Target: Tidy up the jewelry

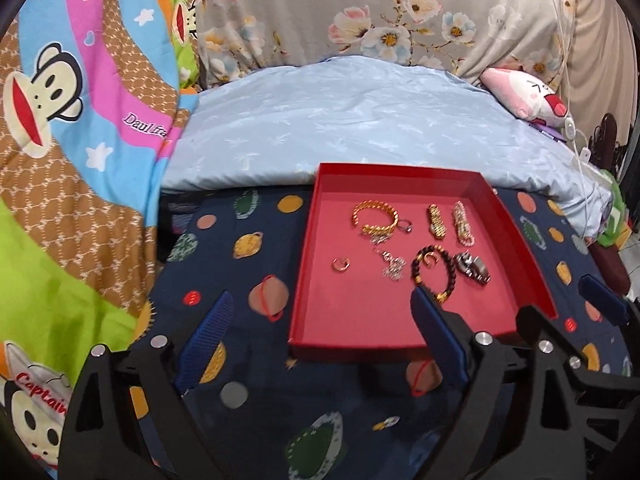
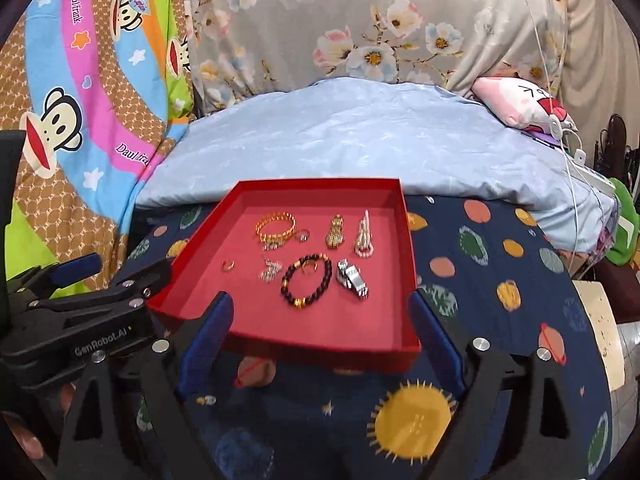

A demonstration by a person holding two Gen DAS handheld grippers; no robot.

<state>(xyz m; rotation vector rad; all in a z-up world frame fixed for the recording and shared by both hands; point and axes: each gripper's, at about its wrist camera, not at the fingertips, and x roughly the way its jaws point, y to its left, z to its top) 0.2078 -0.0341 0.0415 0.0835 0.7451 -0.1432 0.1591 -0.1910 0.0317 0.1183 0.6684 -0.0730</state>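
A shallow red tray lies on a dark planet-print sheet. Inside it are a gold bangle, a dark bead bracelet, a silver watch, a pearl bracelet, a gold band and small rings. My left gripper stands open over the tray's near left side, with nothing between its fingers. My right gripper is open too, straddling the tray's near edge without touching the jewelry. Each gripper also shows at the edge of the other's view.
A light blue duvet lies behind the tray, with a floral pillow beyond it. On the left hangs a bright cartoon-monkey blanket. A pink plush cushion and a white cable are at the right, near the bed's edge.
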